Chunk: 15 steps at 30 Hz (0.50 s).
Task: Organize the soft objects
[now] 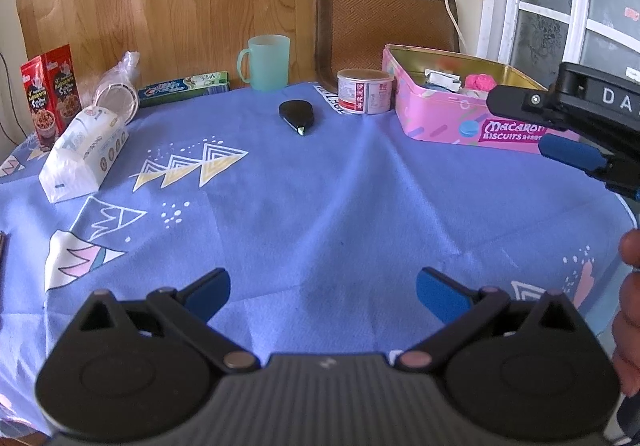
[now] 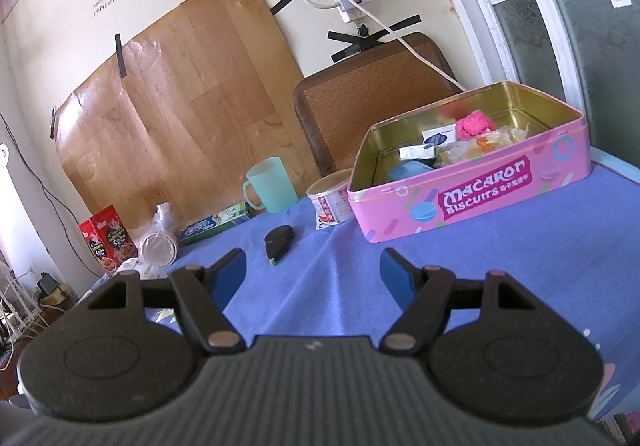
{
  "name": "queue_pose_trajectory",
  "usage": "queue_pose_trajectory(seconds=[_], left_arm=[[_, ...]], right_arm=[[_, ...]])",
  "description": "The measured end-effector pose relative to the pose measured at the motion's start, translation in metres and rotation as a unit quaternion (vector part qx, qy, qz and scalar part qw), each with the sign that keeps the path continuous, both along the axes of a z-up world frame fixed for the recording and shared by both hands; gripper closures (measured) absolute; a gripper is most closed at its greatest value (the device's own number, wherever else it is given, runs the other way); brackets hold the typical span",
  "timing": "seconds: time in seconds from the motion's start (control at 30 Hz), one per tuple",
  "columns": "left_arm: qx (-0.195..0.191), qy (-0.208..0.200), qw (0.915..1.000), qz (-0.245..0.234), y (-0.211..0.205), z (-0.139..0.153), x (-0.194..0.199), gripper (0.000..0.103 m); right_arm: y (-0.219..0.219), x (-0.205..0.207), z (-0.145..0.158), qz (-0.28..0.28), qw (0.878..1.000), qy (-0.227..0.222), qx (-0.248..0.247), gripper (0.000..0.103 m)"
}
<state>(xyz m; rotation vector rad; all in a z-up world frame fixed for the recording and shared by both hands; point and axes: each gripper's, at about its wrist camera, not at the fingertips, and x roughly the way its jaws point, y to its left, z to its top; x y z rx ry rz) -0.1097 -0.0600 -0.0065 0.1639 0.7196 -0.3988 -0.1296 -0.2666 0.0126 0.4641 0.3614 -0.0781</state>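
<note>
A pink "Macaron Biscuits" tin stands open at the back right of the table, also in the left wrist view. Inside lie a pink fuzzy ball, a blue soft item and several small packets. A white tissue pack lies at the left of the blue cloth. My left gripper is open and empty above the cloth's near side. My right gripper is open and empty, short of the tin; it shows in the left wrist view in front of the tin.
A mint cup, a small can, a black oval object, a toothpaste box, a red snack box and a bagged strainer stand along the back. A chair back rises behind the table.
</note>
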Motion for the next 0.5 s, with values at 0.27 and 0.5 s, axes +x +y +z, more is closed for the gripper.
queue_pose_trajectory(seconds=[0.27,0.5], left_arm=[[-0.003,-0.001,1.0000,0.002,0.002,0.001,0.001,0.000],[-0.001,0.008,0.9999,-0.007,-0.005,-0.005,0.012,0.000]], right_arm=[[0.002,0.000,0.000,-0.001,1.000,-0.001,-0.003,0.027],[-0.002,0.004,-0.002,-0.009,1.000,0.005,-0.012,0.027]])
